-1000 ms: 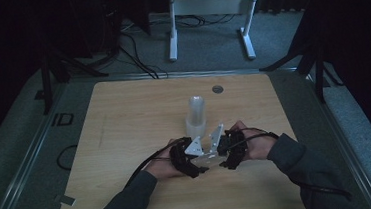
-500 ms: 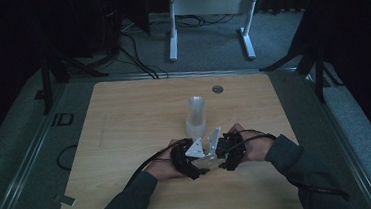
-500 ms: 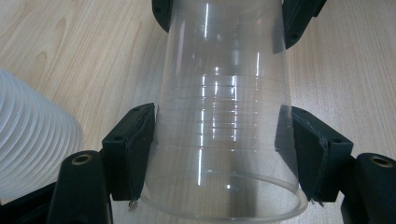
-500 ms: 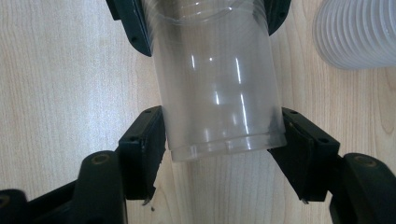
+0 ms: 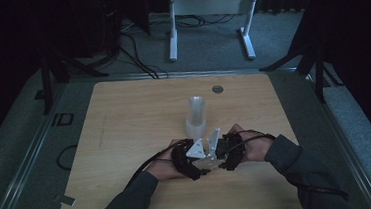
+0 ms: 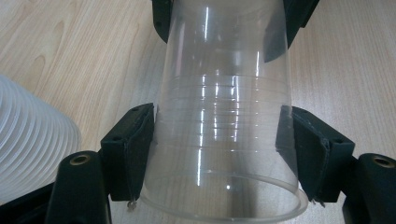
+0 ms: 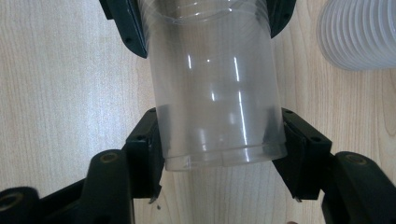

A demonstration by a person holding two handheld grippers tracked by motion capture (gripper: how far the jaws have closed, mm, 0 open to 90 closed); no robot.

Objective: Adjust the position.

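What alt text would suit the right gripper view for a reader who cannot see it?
A clear plastic cup lies between the right gripper's two black jaws, which have just been closing on its base end, above a wooden table. The left gripper grips the cup's far end, and a stack of cups sits at upper right.

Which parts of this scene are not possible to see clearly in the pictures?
- Clear cup: in the high view, both hands and the grey plates cover it.
- Stack of cups: the picture edge cuts it in both claw views; the count is too small to read in the high view.
- Left claw, right claw: their bodies are below the frame edge.
- Small round thing on the table: too small to identify.
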